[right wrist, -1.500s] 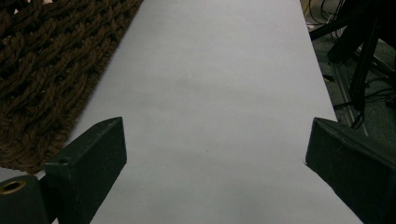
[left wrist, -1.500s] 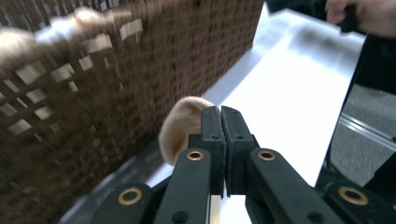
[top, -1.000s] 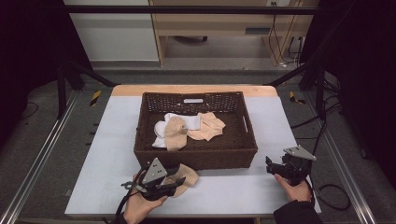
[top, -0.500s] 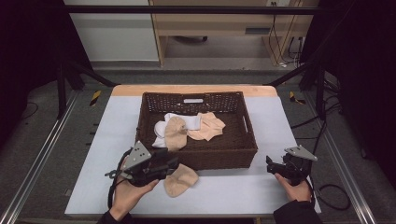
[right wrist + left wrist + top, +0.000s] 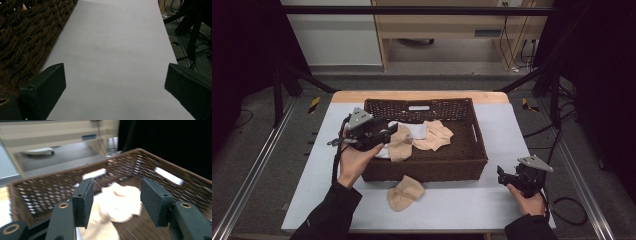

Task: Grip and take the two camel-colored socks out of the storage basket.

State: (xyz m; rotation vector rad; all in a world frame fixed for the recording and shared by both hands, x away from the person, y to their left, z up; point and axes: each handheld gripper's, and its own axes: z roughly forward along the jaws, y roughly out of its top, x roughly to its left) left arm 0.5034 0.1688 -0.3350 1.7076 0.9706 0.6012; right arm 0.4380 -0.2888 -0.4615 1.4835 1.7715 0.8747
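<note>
Landmark: the brown wicker basket (image 5: 427, 165) in the middle of the table (image 5: 512, 130).

At the basket's left rim, the left gripper (image 5: 388, 134) hangs over the left end of the inside. Its jaws have just been opening and stand wide apart with nothing between them; in the left gripper view the pads (image 5: 83, 200) frame the socks below without touching any. The work in hand looks like taking socks out of the basket one at a time, and this is the reach for the next one.

To do it well, I would pick the tan sock (image 5: 401, 142) directly under the jaws, bring them straight down on its top fold, and close on that one layer only. The white sock (image 5: 416, 131) lies touching it, so a deep or slanted bite could drag both out.

The basket holds three pieces: the tan sock at the left, the white one behind it toward the far wall, and a second tan sock (image 5: 434, 136) near the centre. The right half of the floor is bare.

Just in front of the basket, one tan sock (image 5: 405, 192) lies on the table.

Off the basket's front right corner, the right gripper (image 5: 503, 176) rests low with jaws wide and empty.
</note>
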